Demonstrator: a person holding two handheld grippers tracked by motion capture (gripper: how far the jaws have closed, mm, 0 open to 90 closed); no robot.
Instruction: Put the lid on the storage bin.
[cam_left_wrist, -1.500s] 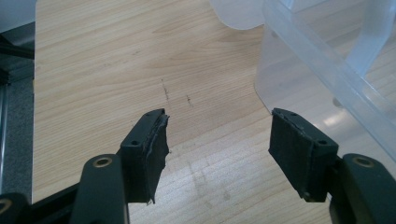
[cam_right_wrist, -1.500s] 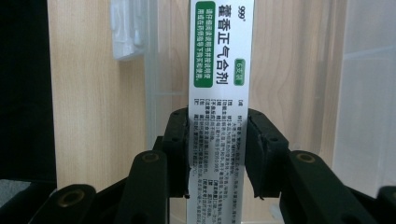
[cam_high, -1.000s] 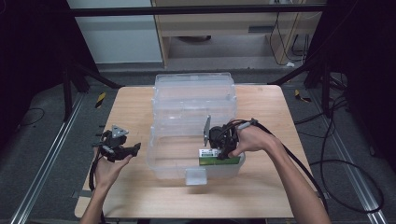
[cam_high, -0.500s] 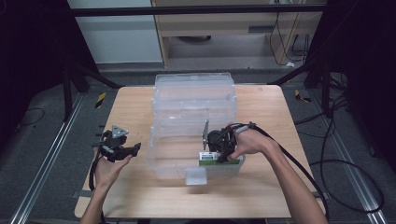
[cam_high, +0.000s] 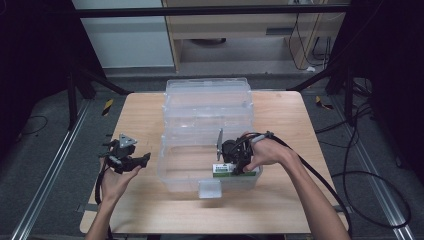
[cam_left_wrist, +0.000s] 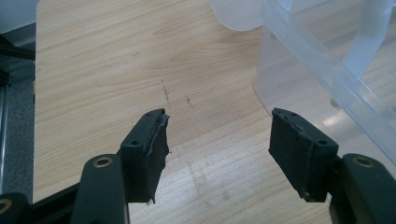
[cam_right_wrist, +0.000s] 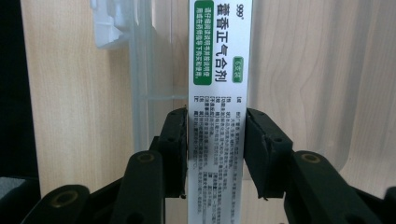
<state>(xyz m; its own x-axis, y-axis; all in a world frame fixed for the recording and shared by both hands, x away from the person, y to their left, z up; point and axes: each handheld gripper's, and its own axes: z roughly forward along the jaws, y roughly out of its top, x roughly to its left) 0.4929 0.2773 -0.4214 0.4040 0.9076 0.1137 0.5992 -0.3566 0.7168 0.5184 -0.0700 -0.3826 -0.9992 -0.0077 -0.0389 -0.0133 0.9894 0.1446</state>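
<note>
High view: the right gripper (cam_high: 226, 167) holds a box (cam_high: 223, 170) inside the bin (cam_high: 172, 172), at its front right corner; the left gripper (cam_high: 142, 159) hovers near the table's (cam_high: 280, 200) left edge.

Left gripper view: jaws spread, empty.

Right gripper view: jaws flank the box (cam_right_wrist: 219, 93), having just eased apart; the left pad touches, the right stands slightly off.

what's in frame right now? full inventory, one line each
medicine box: 1, white with green label, inside the front right of the storage box, between the right gripper's jaws
storage box: 1, clear plastic, table centre, lid open toward the back
table: 1, light wood, under everything
cables: several, black, on the floor at right
left gripper: 1, black, jaws open over bare table, left of the storage box
right gripper: 1, black, reaching into the storage box, jaws just opening around the medicine box
</note>
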